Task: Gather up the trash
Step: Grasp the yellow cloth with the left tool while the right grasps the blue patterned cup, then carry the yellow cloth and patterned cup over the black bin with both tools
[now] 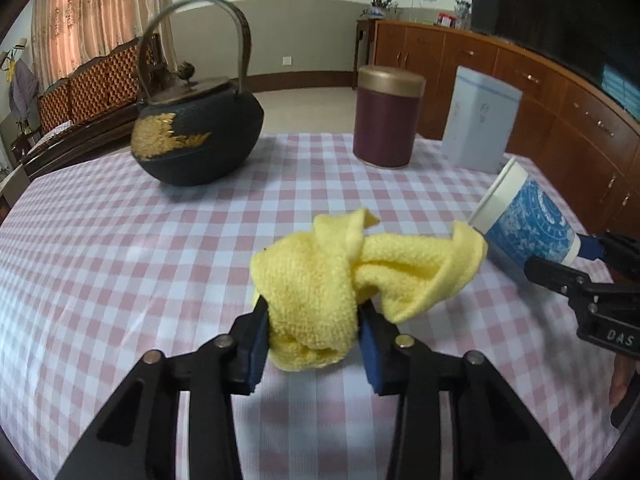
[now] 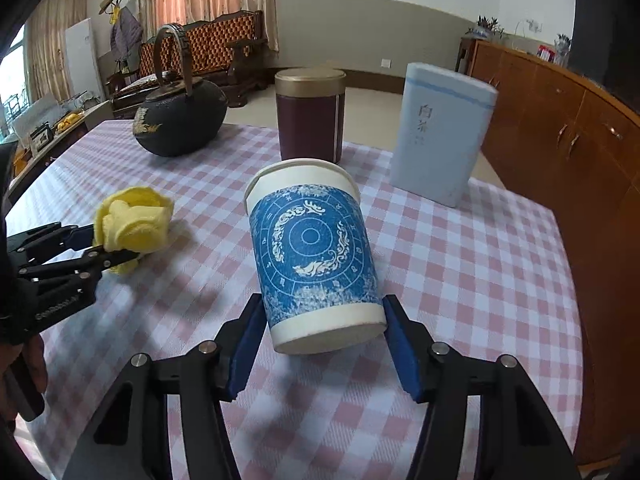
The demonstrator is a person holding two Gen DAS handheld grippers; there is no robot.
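1. The left gripper [image 1: 314, 344] has its fingers [image 1: 256, 344] closed in on a bunched-up yellow cloth [image 1: 352, 276], squeezing the lower wad while the rest flops forward over the desk [image 1: 120, 280], near its middle. Looks like the cloth is there to sweep or wipe bits along.

2. The right gripper [image 2: 324, 344] has its fingers [image 2: 404, 352] about cup-width apart, clamped on the base end of a blue-and-white paper cup [image 2: 312, 248]. The cup is tipped over with its open mouth aimed away from the gripper and low toward the desk, toward the right side.

3. In the left wrist view the loose end of the cloth sits right at the cup's rim, touching or nearly so. That probably explains the tilt: the cup works as a scoop or bin and the cloth pushes rubbish into it. No actual crumbs are clear enough to make out.

4. Along the far edge stand a black iron teapot [image 1: 196, 136], a maroon canister with a gold lid [image 1: 386, 120] and a pale blue box [image 1: 480, 120], all well apart from the action and upright.

5. Best guess: the sweep-into-cup step is in hand.
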